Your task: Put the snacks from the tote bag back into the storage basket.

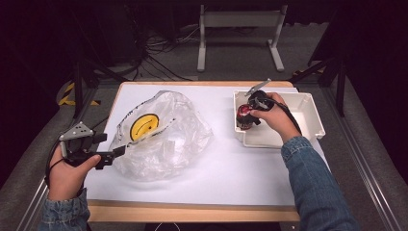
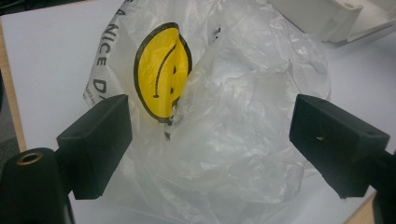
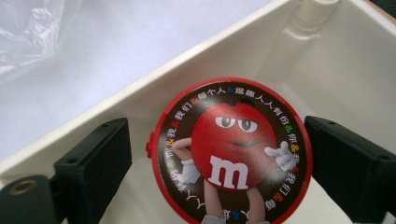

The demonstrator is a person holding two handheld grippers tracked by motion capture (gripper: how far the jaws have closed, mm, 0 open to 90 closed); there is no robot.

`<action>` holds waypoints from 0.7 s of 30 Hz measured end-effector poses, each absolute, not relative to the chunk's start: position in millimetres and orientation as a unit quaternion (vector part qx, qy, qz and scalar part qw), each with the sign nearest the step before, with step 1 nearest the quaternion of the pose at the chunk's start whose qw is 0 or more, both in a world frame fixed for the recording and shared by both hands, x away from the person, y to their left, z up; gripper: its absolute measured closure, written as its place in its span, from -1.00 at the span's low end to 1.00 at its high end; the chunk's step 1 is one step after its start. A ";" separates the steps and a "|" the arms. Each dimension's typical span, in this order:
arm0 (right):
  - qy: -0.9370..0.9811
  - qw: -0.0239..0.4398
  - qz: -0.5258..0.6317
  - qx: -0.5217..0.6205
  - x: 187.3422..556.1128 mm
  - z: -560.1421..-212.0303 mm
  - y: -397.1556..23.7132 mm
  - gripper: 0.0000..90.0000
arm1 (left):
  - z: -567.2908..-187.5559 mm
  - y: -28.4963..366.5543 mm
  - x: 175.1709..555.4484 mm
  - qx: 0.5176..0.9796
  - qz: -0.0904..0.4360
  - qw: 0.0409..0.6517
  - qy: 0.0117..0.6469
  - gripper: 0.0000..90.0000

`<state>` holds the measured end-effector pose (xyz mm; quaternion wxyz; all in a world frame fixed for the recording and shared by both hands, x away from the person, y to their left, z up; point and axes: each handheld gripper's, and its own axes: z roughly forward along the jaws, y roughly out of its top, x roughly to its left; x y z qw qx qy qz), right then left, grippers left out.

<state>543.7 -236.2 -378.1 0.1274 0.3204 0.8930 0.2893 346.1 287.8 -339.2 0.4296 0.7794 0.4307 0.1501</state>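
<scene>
A crumpled clear plastic bag (image 1: 163, 134) with a yellow smiley face (image 1: 143, 126) lies on the left half of the white table. My left gripper (image 1: 115, 153) sits at the bag's near-left edge. Its jaws stand wide open on either side of the bag (image 2: 224, 116), not pressing it. A round tin with a red cartoon-candy lid (image 3: 231, 154) stands in the left end of a white tray (image 1: 308, 115). My right gripper (image 1: 249, 111) reaches into the tray from above. Its jaws flank the tin (image 1: 243, 117), with a gap showing at one jaw.
The tray's near wall (image 3: 140, 93) runs just beside the tin, and the tray corner (image 2: 336, 18) lies beyond the bag. Bare white tabletop (image 1: 231, 168) lies between bag and tray. A wooden rim (image 1: 192, 211) edges the front. A metal stand (image 1: 239, 29) and cables are on the floor beyond.
</scene>
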 end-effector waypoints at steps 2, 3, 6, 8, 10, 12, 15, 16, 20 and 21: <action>0.889 0.135 0.297 0.319 541.2 -373.8 -236.9 -0.84 | -339.5 287.2 346.7 0.781 0.149 0.430 0.429 -0.69; 0.889 0.135 0.297 0.319 541.2 -373.8 -236.9 -0.84 | -339.5 287.2 346.7 0.781 0.149 0.430 0.429 -0.69; 0.882 0.144 0.312 0.322 537.3 -364.0 -239.4 -0.86 | -339.6 285.9 346.7 0.783 0.149 0.428 0.426 -0.69; 0.876 0.150 0.321 0.326 534.6 -357.9 -241.4 -0.86 | -339.6 285.2 346.3 0.783 0.147 0.427 0.427 -0.69; 0.871 0.150 0.335 0.326 531.2 -352.1 -243.2 -0.87 | -339.8 285.0 346.5 0.784 0.146 0.427 0.426 -0.69; 0.866 0.148 0.349 0.326 525.8 -345.6 -244.8 -0.87 | -339.9 284.9 346.5 0.785 0.145 0.427 0.425 -0.69; 0.859 0.143 0.373 0.322 515.2 -334.5 -246.0 -0.86 | -340.6 284.3 346.4 0.786 0.144 0.427 0.423 -0.70; 0.857 0.143 0.378 0.319 511.6 -330.4 -246.0 -0.86 | -340.8 283.9 346.2 0.787 0.143 0.427 0.423 -0.70; 0.851 0.141 0.401 0.308 497.2 -316.3 -246.0 -0.86 | -340.4 282.0 345.4 0.789 0.143 0.426 0.418 -0.70; 0.851 0.140 0.404 0.305 494.1 -313.7 -246.3 -0.86 | -340.2 281.6 345.4 0.791 0.143 0.426 0.416 -0.70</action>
